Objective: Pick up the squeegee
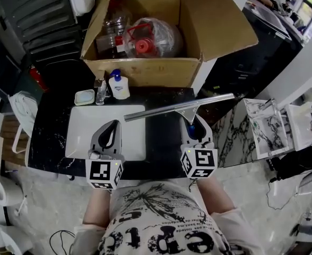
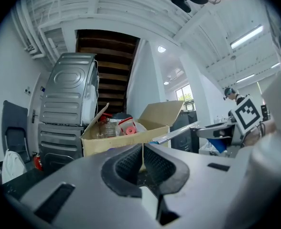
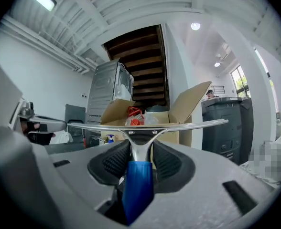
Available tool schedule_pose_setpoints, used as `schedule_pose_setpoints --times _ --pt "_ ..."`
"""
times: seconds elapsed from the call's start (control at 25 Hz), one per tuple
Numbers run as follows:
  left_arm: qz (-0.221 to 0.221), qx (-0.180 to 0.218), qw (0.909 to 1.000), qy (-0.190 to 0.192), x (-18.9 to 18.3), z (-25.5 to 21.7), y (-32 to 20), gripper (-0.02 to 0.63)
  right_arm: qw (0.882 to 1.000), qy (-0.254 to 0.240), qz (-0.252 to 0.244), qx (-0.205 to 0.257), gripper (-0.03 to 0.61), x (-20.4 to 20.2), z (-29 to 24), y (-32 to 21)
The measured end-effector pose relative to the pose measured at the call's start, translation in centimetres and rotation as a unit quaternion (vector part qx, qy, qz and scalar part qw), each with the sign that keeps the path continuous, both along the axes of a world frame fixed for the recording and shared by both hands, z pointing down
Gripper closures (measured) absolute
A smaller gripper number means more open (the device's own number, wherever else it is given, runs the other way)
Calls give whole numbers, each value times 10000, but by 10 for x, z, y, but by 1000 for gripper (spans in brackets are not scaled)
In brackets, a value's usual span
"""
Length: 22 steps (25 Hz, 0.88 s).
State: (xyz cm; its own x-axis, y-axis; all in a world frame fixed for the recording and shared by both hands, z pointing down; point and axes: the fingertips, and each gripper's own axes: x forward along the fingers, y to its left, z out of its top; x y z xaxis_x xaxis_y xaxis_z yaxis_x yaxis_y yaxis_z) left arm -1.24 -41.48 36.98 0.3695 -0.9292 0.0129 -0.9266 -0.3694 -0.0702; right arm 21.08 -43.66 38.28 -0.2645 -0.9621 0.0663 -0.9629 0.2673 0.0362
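R tongs [image 1: 191, 124], squeegee [image 1: 180, 107] over blk counter [image 1: 164, 143]

Bright polished metal runs along the squeegee [image 1: 180, 108] bar, and its blue plastic handle [image 3: 136, 185] is smooth and glossy against black, ribbed, rubbery pads [image 3: 115, 160]. The box [image 1: 145, 72] is dull brown cardboard, matt all over. The countertop [image 1: 164, 142] shines black and stone-like, veined white.

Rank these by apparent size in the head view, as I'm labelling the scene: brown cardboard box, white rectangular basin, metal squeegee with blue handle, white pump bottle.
1. brown cardboard box
2. white rectangular basin
3. metal squeegee with blue handle: long but thin, held nearer the camera, so unsure against the basin
4. white pump bottle
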Motion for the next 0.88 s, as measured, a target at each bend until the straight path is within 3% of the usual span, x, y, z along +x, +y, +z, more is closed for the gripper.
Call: schedule_pose_setpoints --times 0.88 --pt "76 41 10000 -40 17 -12 17 601 9995 -156 128 -250 445 9 16 13"
